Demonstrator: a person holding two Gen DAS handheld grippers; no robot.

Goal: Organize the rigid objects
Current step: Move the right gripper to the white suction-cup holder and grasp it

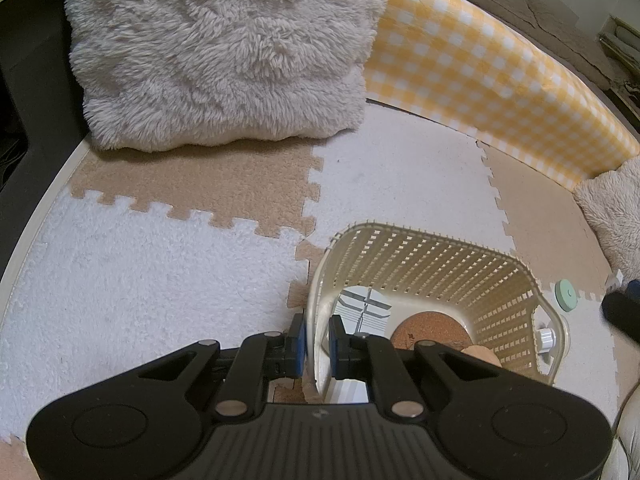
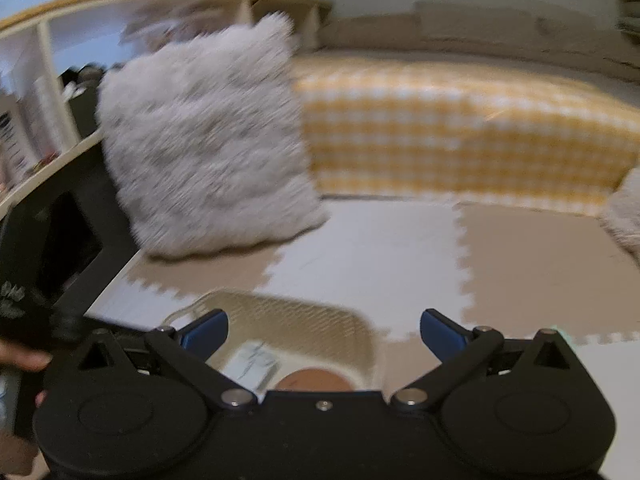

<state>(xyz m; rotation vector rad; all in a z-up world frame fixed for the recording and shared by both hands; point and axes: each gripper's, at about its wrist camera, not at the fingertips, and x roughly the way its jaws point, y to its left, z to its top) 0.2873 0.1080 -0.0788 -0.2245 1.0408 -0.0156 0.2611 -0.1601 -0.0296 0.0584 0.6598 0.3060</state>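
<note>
Stiff, light plastic: your left gripper (image 1: 318,346) pinches the basket (image 1: 424,264) wall between its jaws, right gripper (image 2: 324,332) spread empty above.

One cream slatted basket (image 1: 420,264) sits at lower centre of the left wrist view. Inside it lie two round cork coasters (image 1: 430,330), one white printed card (image 1: 362,310) and one white knob (image 1: 545,338). One green disc (image 1: 566,295) lies at the right edge. Two shaggy cushions show: one (image 1: 224,52) upper left, one (image 1: 616,208) far right. One yellow checked pad (image 1: 492,80) runs across the upper right.
</note>
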